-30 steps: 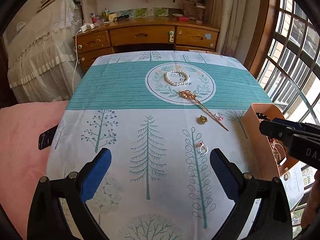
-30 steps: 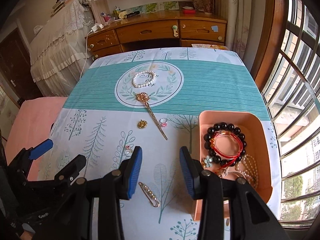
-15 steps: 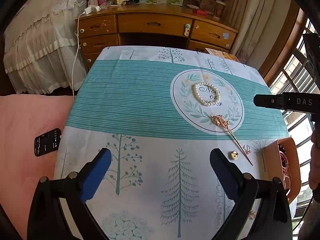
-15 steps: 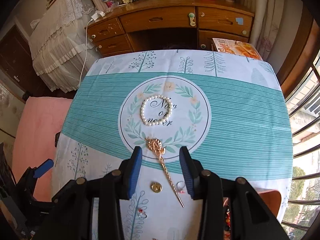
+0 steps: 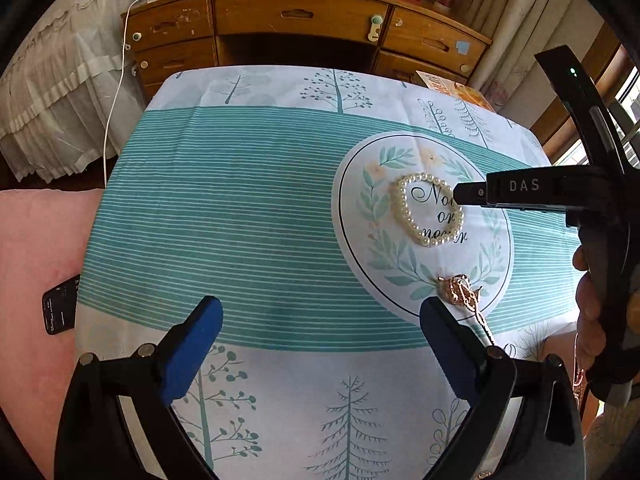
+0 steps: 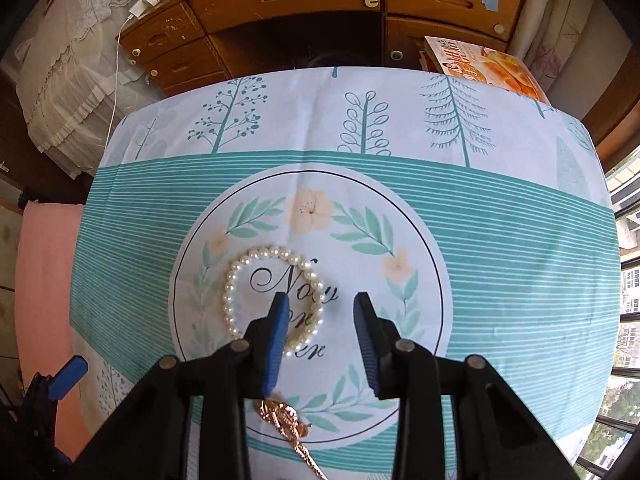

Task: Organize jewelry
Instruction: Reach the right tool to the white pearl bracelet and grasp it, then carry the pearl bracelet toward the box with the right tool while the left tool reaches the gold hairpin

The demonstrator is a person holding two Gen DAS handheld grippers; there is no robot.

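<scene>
A white pearl bracelet (image 6: pixel 240 276) lies on the round wreath print of the tablecloth (image 6: pixel 500 232); it also shows in the left wrist view (image 5: pixel 404 208). My right gripper (image 6: pixel 320 312) is open and hovers over the bracelet's right side, its left pad above the beads. In the left wrist view the right gripper (image 5: pixel 460 194) comes in from the right over the bracelet. A gold hairpin (image 6: pixel 286 420) lies just below the wreath, also in the left wrist view (image 5: pixel 460 292). My left gripper (image 5: pixel 320 320) is open and empty above the teal stripes.
A wooden desk (image 5: pixel 300 20) with drawers stands beyond the table's far edge. A pink cushion (image 5: pixel 36 264) with a black phone (image 5: pixel 60 304) lies to the left. An orange box (image 6: pixel 492 68) sits past the far right corner. Windows are on the right.
Both grippers have moved forward over the table toward the wreath print. The right gripper has come down from above the hairpin to over the pearl bracelet. The pink tray has left both views.
</scene>
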